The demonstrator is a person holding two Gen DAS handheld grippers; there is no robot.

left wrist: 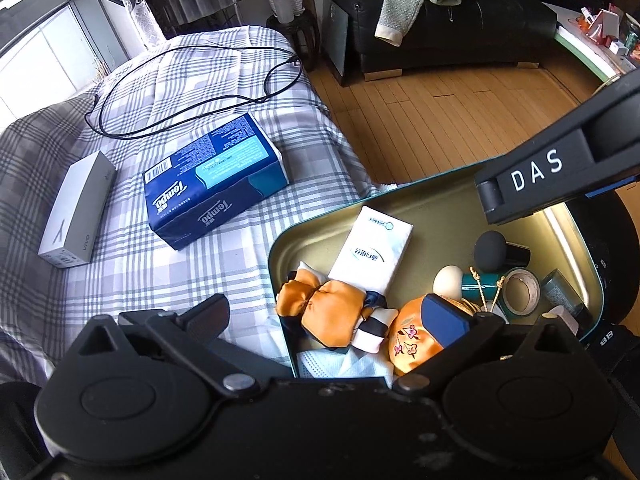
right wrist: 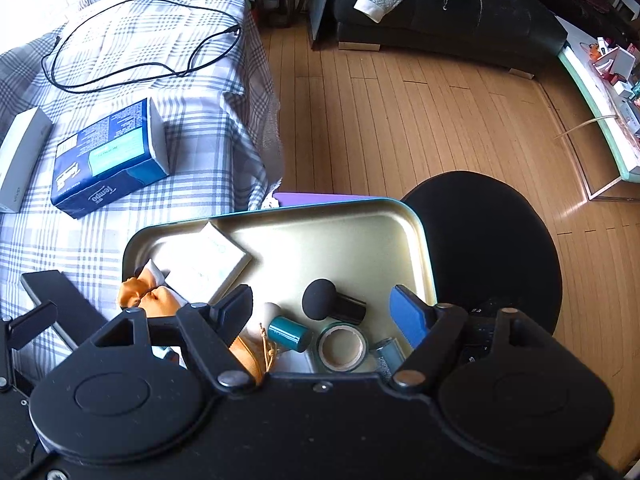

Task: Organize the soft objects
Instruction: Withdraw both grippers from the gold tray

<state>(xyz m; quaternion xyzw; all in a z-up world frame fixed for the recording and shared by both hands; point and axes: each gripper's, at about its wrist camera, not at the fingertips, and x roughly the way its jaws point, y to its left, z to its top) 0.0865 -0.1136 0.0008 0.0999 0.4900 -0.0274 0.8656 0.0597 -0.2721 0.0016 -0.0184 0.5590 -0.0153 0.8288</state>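
A gold-lined tin (left wrist: 424, 204) holds an orange cloth doll (left wrist: 332, 312), a white tissue packet (left wrist: 374, 248), an orange embroidered pouch (left wrist: 412, 342) and a pale blue mask (left wrist: 340, 364). My left gripper (left wrist: 328, 316) hovers wide open over the doll, and its pads touch nothing. A blue Tempo tissue pack (left wrist: 216, 180) lies on the plaid bed. In the right wrist view my right gripper (right wrist: 322, 310) stands open above the tin (right wrist: 360, 216), over a black sponge puff (right wrist: 320, 300), a teal-handled puff (right wrist: 288, 332) and a tape roll (right wrist: 342, 346). Its finger (left wrist: 536, 176) crosses the left wrist view.
A white phone box (left wrist: 76, 212) and a looped black cable (left wrist: 192, 92) lie on the bed (left wrist: 132, 280). The tin rests on a black stool (right wrist: 488, 240) beside the bed. Wooden floor, a black sofa (right wrist: 460, 12) with a sweater and a cluttered glass table (right wrist: 600, 92) lie beyond.
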